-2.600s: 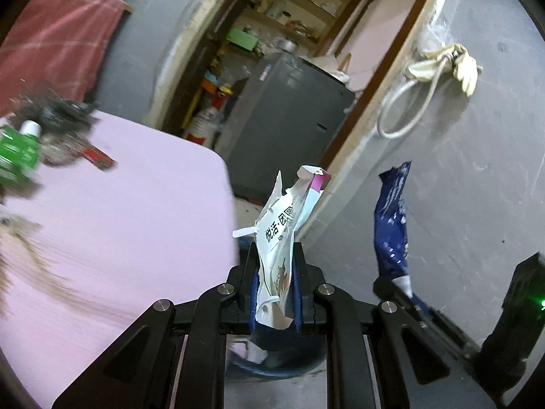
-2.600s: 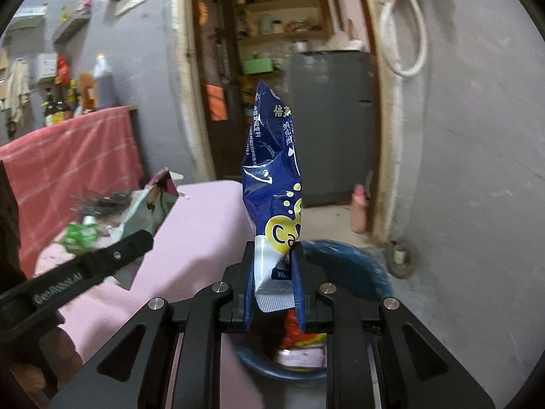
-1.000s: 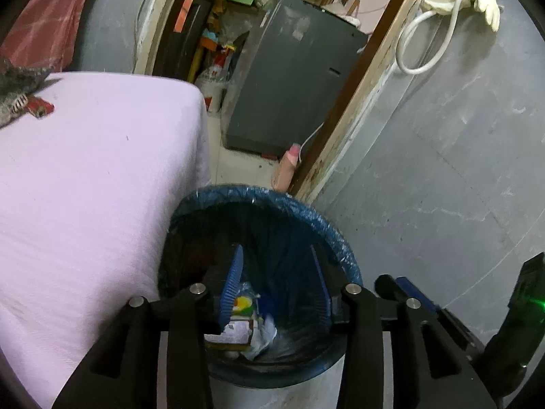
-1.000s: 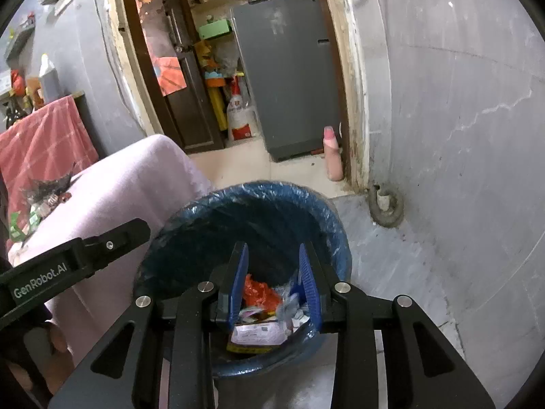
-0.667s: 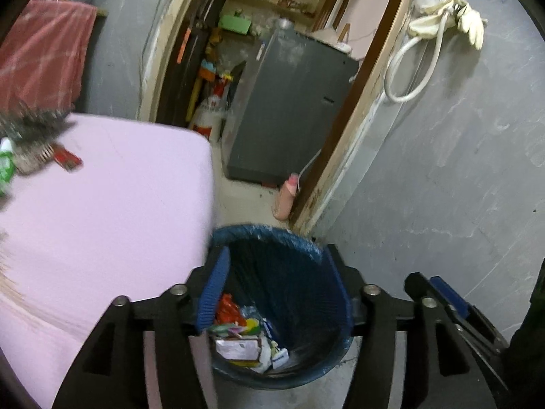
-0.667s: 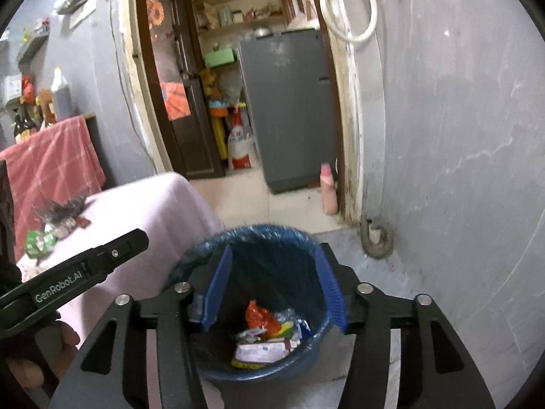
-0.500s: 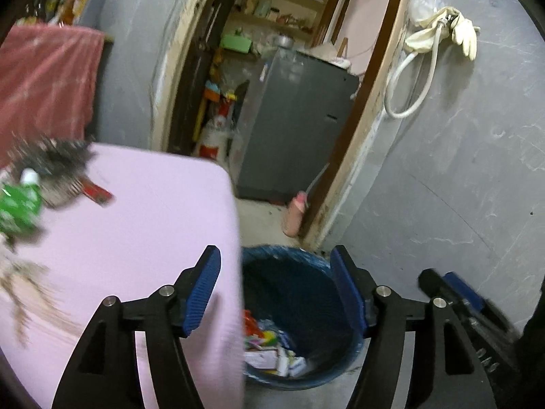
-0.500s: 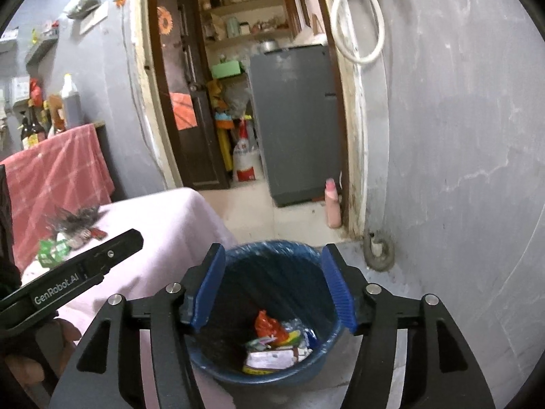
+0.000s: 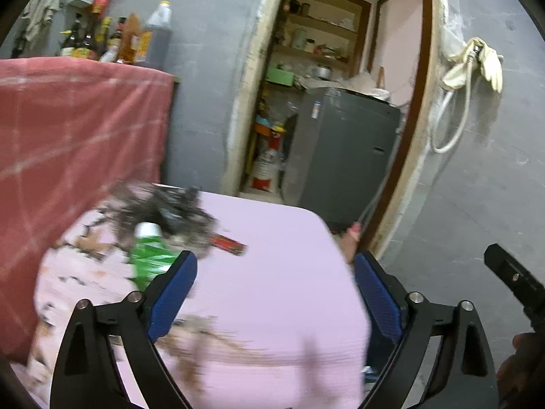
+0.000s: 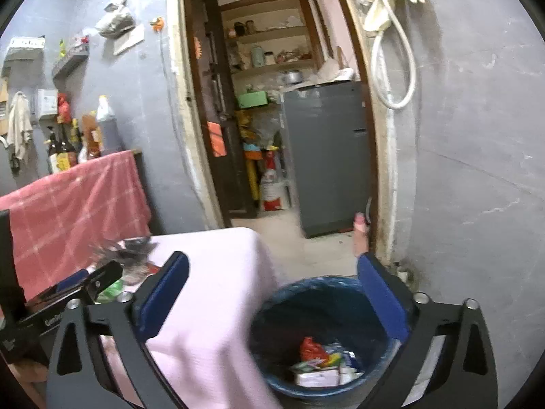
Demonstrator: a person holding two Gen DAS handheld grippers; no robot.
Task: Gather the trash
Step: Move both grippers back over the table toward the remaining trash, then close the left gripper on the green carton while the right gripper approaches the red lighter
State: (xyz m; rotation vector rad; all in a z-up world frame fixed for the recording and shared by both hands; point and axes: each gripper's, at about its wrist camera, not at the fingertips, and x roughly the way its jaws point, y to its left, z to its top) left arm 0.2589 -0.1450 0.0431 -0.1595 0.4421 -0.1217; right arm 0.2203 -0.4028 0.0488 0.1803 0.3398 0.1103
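Note:
My left gripper (image 9: pixel 272 293) is open and empty above the pink-covered table (image 9: pixel 272 306). On the table's far side lie a green packet with a white cap (image 9: pixel 148 255), a dark crumpled heap (image 9: pixel 167 208) and a small red wrapper (image 9: pixel 228 243). My right gripper (image 10: pixel 269 296) is open and empty above the blue-lined trash bin (image 10: pixel 323 293), which holds several wrappers (image 10: pixel 320 364). The left gripper (image 10: pixel 85 283) also shows at the left of the right wrist view.
A red checked cloth (image 9: pixel 68 136) hangs behind the table, with bottles (image 9: pixel 119 41) above it. A doorway leads to a grey fridge (image 10: pixel 327 156). A pink bottle (image 10: pixel 359 235) stands on the floor by the door frame. A grey wall (image 10: pixel 477 170) is on the right.
Both grippers let their wrappers drop into the bin and opened wide. Both have since lifted; the left has swung left from the bin to over the table.

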